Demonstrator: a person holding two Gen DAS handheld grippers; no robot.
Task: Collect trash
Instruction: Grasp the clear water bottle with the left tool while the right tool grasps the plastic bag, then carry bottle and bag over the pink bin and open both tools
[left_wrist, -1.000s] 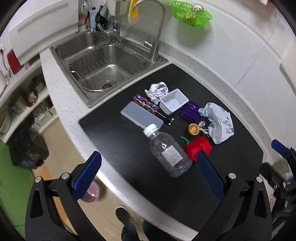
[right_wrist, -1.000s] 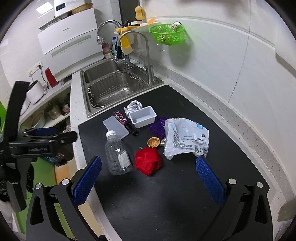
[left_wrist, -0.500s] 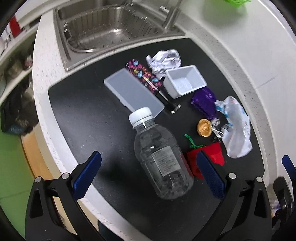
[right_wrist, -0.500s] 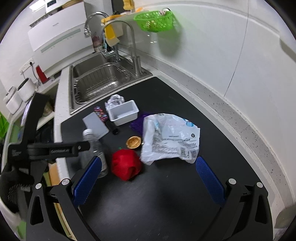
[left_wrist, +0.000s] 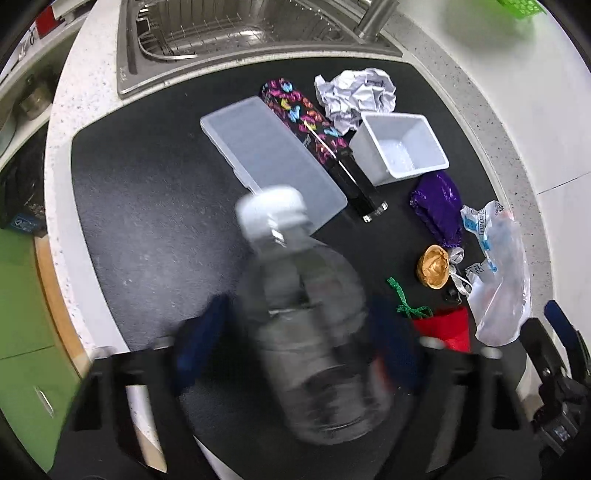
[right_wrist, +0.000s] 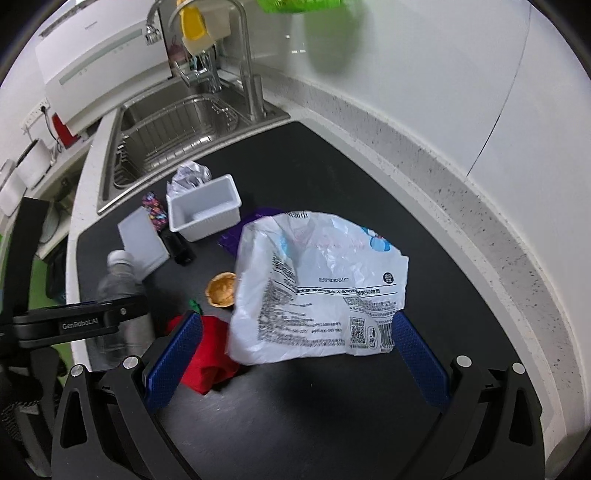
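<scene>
A clear plastic bottle (left_wrist: 314, 332) with a white cap fills the lower centre of the left wrist view, blurred, lying on the black mat (left_wrist: 147, 221). It sits between the blue pads of the left gripper (left_wrist: 295, 343), which flank its body closely; whether they press on it cannot be told through the blur. In the right wrist view, a crumpled white plastic bag (right_wrist: 317, 288) lies at centre frame, between and just beyond the spread fingers of the right gripper (right_wrist: 295, 358), which grips nothing. A red cloth (right_wrist: 210, 350) lies beside the bag at lower left, and a white tray (right_wrist: 203, 212) sits further up.
</scene>
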